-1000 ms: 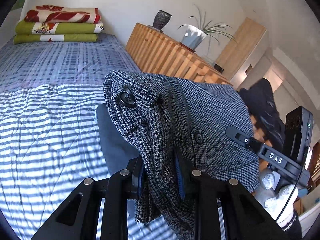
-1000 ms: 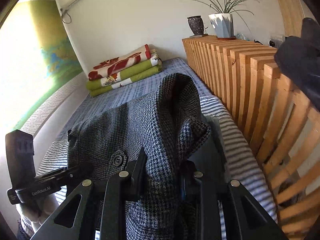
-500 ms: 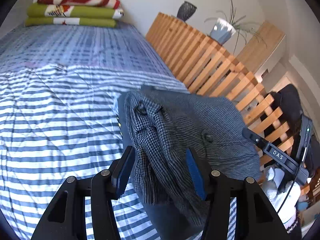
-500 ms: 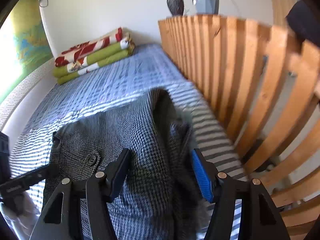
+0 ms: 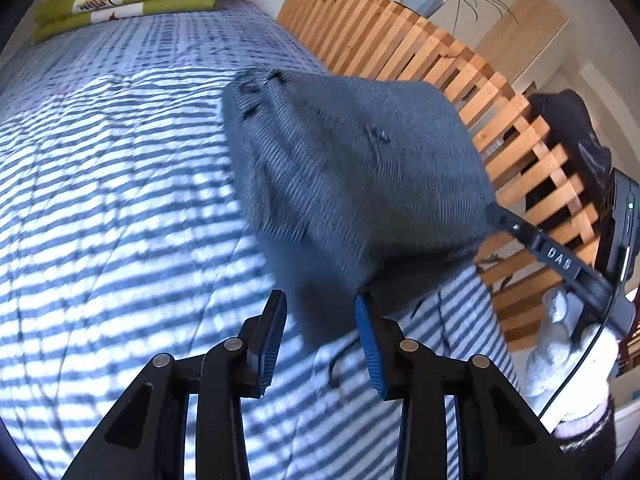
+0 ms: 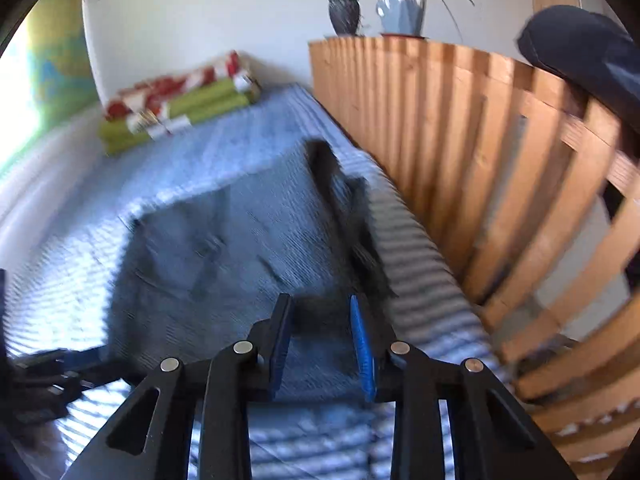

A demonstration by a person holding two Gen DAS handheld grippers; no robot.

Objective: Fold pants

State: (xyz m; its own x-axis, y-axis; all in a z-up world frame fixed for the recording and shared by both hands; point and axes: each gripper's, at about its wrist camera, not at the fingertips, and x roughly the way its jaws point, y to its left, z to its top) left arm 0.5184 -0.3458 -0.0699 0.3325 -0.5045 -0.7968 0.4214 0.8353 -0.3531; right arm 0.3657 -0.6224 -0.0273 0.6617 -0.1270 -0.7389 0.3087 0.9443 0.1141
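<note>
The grey houndstooth pants (image 5: pixel 352 168) lie bunched on the striped bedspread (image 5: pixel 100 220), blurred by motion. My left gripper (image 5: pixel 320 298) hovers just short of their near edge. Its jaws are closing and the blue pads (image 5: pixel 370 344) press on nothing. In the right wrist view the pants (image 6: pixel 232 248) spread flat beside the wooden rail. My right gripper (image 6: pixel 320 299) hangs above their near end with its jaws closing. Cloth shows beyond the gap, but nothing is pinched. The right gripper's side (image 5: pixel 560 256) and a white-gloved hand (image 5: pixel 568 344) show at the right of the left wrist view.
A slatted wooden rail (image 6: pixel 460 160) runs along the bed's right side, with a dark garment (image 6: pixel 588 56) draped over it. Folded red and green blankets (image 6: pixel 180 108) lie at the far end of the bed. A vase (image 6: pixel 344 14) and a potted plant (image 6: pixel 400 12) stand on the rail's top.
Both grippers were shut on the lifted pants, then let go and sank toward the bed, tilting downward. The pants dropped onto the bedspread. The jaws now stand narrower than half a second ago.
</note>
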